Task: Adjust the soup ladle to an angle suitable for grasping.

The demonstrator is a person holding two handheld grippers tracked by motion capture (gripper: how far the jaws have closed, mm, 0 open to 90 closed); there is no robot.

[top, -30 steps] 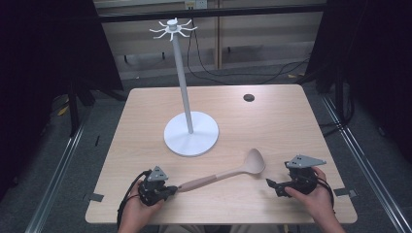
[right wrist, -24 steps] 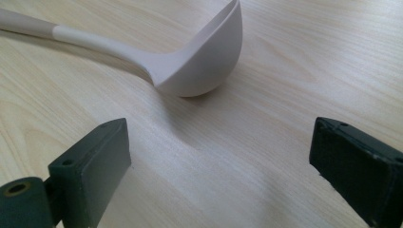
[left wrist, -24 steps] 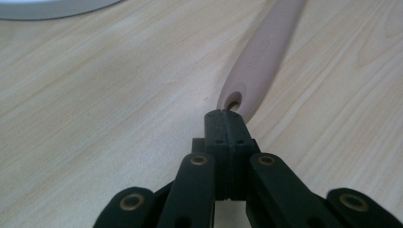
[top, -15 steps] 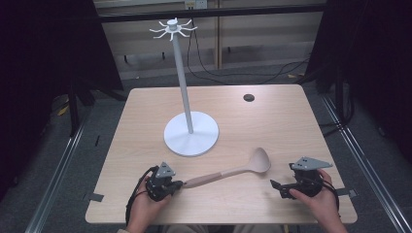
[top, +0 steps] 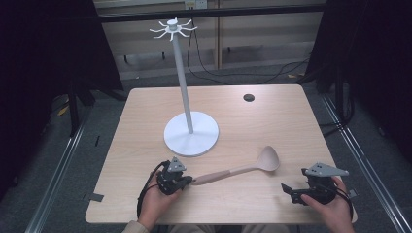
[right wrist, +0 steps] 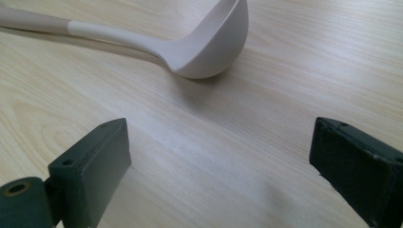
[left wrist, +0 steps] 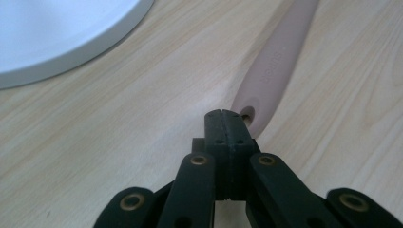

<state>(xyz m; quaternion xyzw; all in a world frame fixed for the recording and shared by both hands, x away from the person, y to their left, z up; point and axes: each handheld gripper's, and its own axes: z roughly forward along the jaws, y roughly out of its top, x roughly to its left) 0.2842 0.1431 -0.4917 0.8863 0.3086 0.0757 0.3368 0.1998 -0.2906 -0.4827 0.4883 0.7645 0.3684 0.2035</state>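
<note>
A pale beige ladle [top: 233,172] lies on the wooden table [top: 272,121], bowl to the right, handle pointing left. My left gripper [top: 188,181] is at the handle's end. In the left gripper view its jaws [left wrist: 223,118] are shut on nothing, and the tips sit against the left side of the handle end [left wrist: 278,61]. My right gripper [top: 287,189] rests near the front right corner, pointing left, a little short of the bowl. In the right gripper view it [right wrist: 221,156] stands wide open over bare wood, with the ladle bowl [right wrist: 214,47] ahead.
A white stand with a round base [top: 206,138], a tall pole and hooks at the top [top: 172,28] stands behind the ladle; its base edge [left wrist: 57,38] lies close to my left gripper. A small dark hole [top: 248,97] is at the table's back right.
Both grippers have moved to the right along the front of the table. The ladle has slid right along with the left gripper. Jaw states are unchanged.
</note>
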